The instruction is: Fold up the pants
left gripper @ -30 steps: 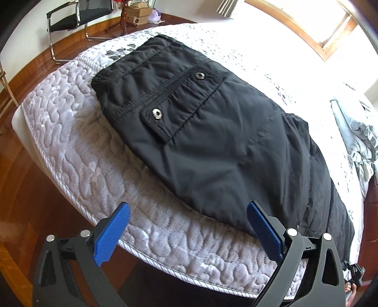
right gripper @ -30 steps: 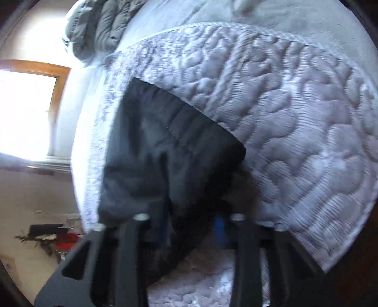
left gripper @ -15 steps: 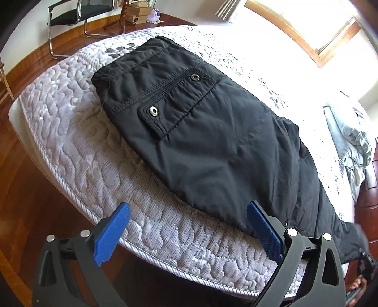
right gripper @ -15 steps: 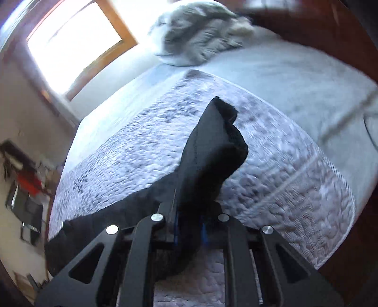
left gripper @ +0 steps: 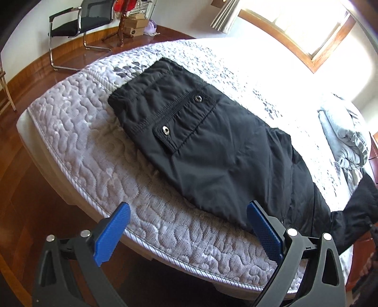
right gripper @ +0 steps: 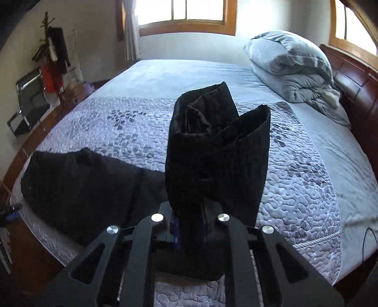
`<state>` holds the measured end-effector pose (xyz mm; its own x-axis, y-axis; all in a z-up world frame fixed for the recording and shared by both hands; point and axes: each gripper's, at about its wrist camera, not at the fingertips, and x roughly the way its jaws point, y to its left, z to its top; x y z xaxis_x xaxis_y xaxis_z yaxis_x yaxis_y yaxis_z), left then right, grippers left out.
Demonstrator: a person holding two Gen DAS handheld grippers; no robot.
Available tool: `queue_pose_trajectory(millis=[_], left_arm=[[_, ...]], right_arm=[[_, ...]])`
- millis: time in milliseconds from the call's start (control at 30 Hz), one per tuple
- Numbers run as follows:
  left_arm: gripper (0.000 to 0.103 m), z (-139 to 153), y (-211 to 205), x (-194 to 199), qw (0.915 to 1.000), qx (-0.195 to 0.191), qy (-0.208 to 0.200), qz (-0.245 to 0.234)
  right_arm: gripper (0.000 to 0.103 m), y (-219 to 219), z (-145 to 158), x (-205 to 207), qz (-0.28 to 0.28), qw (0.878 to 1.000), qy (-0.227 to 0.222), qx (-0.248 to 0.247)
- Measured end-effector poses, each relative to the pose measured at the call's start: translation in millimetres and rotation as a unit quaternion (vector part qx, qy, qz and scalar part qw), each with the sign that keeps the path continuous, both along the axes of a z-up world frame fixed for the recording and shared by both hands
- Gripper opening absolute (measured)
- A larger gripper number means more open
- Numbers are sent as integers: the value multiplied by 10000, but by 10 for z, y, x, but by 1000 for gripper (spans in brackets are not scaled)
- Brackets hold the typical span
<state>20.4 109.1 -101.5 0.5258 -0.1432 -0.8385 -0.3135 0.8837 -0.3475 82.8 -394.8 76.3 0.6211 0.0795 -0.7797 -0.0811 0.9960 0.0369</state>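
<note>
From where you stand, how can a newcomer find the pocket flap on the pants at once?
Find the quilted mattress and the black pants spread flat on it. Near the waistband end, toward the chair, lies the pocket flap. It alone carries two round metal snaps and a stitched border; the fabric around it is plain black.

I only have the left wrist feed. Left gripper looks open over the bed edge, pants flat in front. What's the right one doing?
Observer: The right gripper is shut on the pants, gripping the leg ends.
Operator: Lifted or dragging?
Observer: Lifted. The cuffs stand up above the fingers, off the mattress; the waist end lies flat at left.
Operator: Anything on the bed beyond it?
Observer: A bundled grey duvet lies by the headboard, apart from the pants.
Operator: Left grabbing anything?
Observer: No, the left gripper is open and holds nothing.
</note>
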Motion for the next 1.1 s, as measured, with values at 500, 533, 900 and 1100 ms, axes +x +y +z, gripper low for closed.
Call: queue_pose_trajectory(millis=[500, 533, 900, 1100], left_arm=[[99, -147, 185, -123, 9995, -157, 145, 232], [99, -156, 193, -124, 9994, -169, 149, 246], [99, -233, 224, -134, 9989, -242, 219, 343], [99, -250, 180, -121, 9988, -320, 222, 288]], right_arm=[[12, 1381, -959, -101, 1491, 9765, 775, -1349], [14, 1409, -994, -125, 1546, 9747, 782, -1412], [61, 941, -756, -285, 1133, 9830, 1010, 1034], [62, 1103, -792, -206, 1073, 9881, 1006, 448]])
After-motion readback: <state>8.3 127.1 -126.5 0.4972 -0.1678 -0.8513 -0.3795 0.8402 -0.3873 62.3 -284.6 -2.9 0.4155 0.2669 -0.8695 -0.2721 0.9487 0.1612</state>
